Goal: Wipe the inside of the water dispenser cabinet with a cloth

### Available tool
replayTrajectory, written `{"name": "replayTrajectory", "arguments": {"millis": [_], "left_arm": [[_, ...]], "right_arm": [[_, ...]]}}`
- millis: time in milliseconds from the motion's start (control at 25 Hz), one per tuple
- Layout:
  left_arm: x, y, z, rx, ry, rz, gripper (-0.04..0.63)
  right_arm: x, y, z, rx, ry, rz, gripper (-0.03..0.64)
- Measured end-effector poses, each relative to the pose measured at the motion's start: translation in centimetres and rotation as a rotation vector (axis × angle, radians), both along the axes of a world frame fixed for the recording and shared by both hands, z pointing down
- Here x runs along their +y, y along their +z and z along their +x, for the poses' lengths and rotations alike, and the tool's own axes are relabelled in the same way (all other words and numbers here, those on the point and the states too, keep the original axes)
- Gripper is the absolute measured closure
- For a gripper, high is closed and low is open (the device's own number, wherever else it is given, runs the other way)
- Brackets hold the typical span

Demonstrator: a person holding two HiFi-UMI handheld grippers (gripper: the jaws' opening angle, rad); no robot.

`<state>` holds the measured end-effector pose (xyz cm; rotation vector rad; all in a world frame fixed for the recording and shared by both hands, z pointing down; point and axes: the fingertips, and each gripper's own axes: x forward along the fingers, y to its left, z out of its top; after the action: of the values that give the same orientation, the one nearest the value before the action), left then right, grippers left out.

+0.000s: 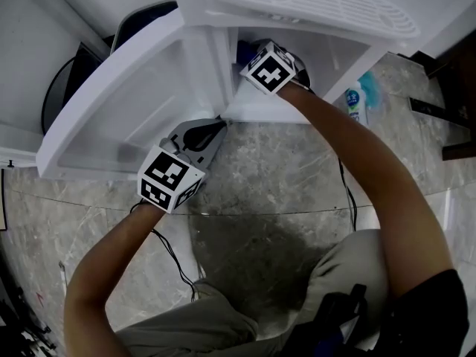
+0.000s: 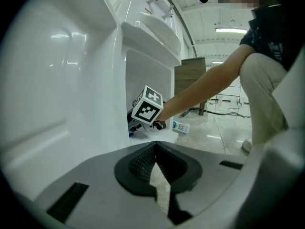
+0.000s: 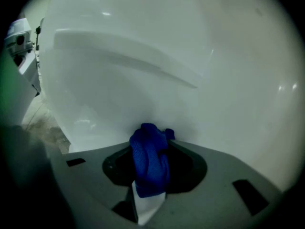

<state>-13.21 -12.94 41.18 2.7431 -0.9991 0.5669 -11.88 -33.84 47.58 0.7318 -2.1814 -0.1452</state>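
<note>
In the right gripper view, the right gripper [image 3: 150, 137] pinches a bunched blue mesh cloth [image 3: 150, 163]. The wad pokes past the tips and meets, or all but meets, the smooth inner wall of the white plastic water dispenser cabinet [image 3: 200, 46]. Wiping looks to be under way, with much wall left to cover. The next stroke calls for steady pressure and a sweep along the moulded ridge above, without loosening the pinch.

In the left gripper view, the left gripper [image 2: 157, 152] has its tongs pressed together on nothing, low beside the open white cabinet door [image 2: 57, 80]. The right gripper's marker cube shows inside the opening. A small white bottle with a blue label [image 2: 181, 127] sits on the floor just beyond.

In the head view, the person's right forearm [image 1: 349, 140] fills the narrow opening, so swinging room looks tight. The left gripper's tip is at the door's lower hinge corner; whether it touches I cannot tell. A thin black cable [image 1: 346, 192] trails over the grey marble floor [image 1: 282, 162] beside the arm
</note>
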Motion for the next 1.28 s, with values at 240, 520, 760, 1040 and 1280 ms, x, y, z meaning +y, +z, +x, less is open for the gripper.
{"name": "replayTrajectory", "arguments": {"millis": [240,520,760,1040,1280], "left_arm": [[-0.7,-0.6,1.0,0.047,-0.005,-0.005,0.588],[0.1,-0.2,0.4,0.028,-0.017,-0.016,0.588],[0.2,-0.3,1.1,0.013,0.012,-0.003,0.588],[-0.8,-0.9,1.2,0.019,0.014,0.023,0.588],[-0.4,-1.0,-1.3,-0.004,-0.03,0.021,0.588]], "right_arm": [[2.2,0.4,-0.1,-0.051,-0.026,-0.029,0.505],[-0.7,0.7,-0.2,0.049,-0.052,0.027,0.505],[0.7,0.5,-0.1,0.022,-0.042,0.009,0.505],[0.8,0.8,-0.2,0.056,-0.084,0.032,0.505],[-0.8,0.8,-0.2,0.072,-0.069,0.051,0.504]]}}
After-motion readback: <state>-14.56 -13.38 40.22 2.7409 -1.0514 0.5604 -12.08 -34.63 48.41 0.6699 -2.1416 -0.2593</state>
